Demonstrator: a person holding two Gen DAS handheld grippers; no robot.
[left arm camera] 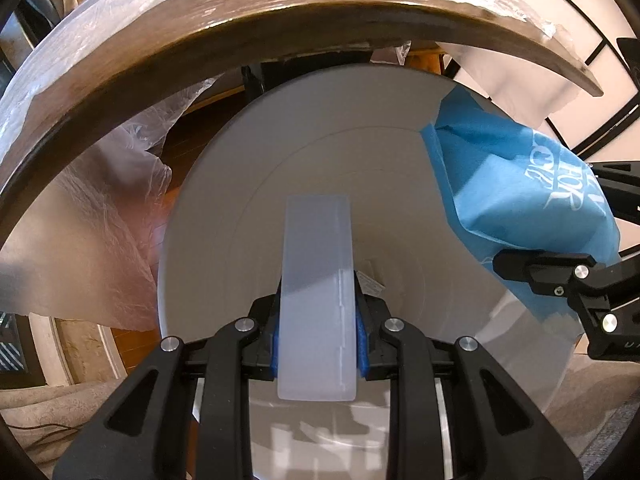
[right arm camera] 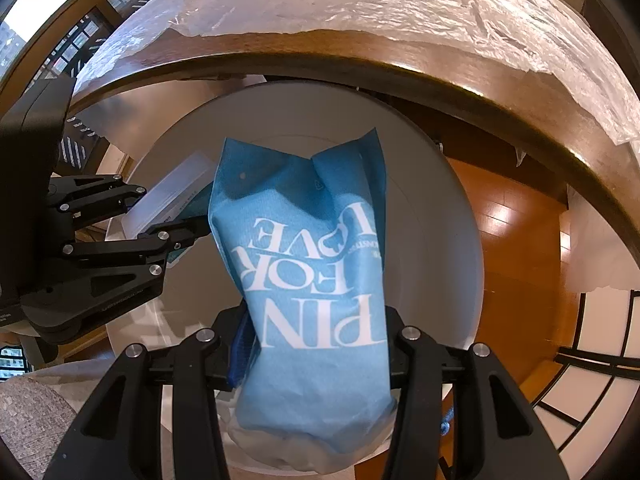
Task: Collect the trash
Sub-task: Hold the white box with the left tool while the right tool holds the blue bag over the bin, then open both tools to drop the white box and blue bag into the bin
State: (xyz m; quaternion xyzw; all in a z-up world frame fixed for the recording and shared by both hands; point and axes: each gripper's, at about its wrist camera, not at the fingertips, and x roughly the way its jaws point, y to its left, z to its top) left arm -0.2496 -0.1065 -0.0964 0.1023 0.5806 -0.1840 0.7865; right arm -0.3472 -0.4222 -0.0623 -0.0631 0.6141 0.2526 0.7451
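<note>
Two pieces of trash hang over the round grey bin (left arm camera: 248, 184). The left tongs (left arm camera: 316, 316) are clenched on a frosted plastic case (left arm camera: 316, 280), which looks stiff, light and slick, so the mid-length pinch suits it. The right tongs (right arm camera: 316, 344) grasp a blue paper packet (right arm camera: 312, 248), soft and crushable, at its lower end, at three o'clock of the case. The plastic-covered wooden desk (right arm camera: 360, 60) edge arcs at twelve o'clock, and polished wood floor (right arm camera: 516, 240) shows beyond.
</note>
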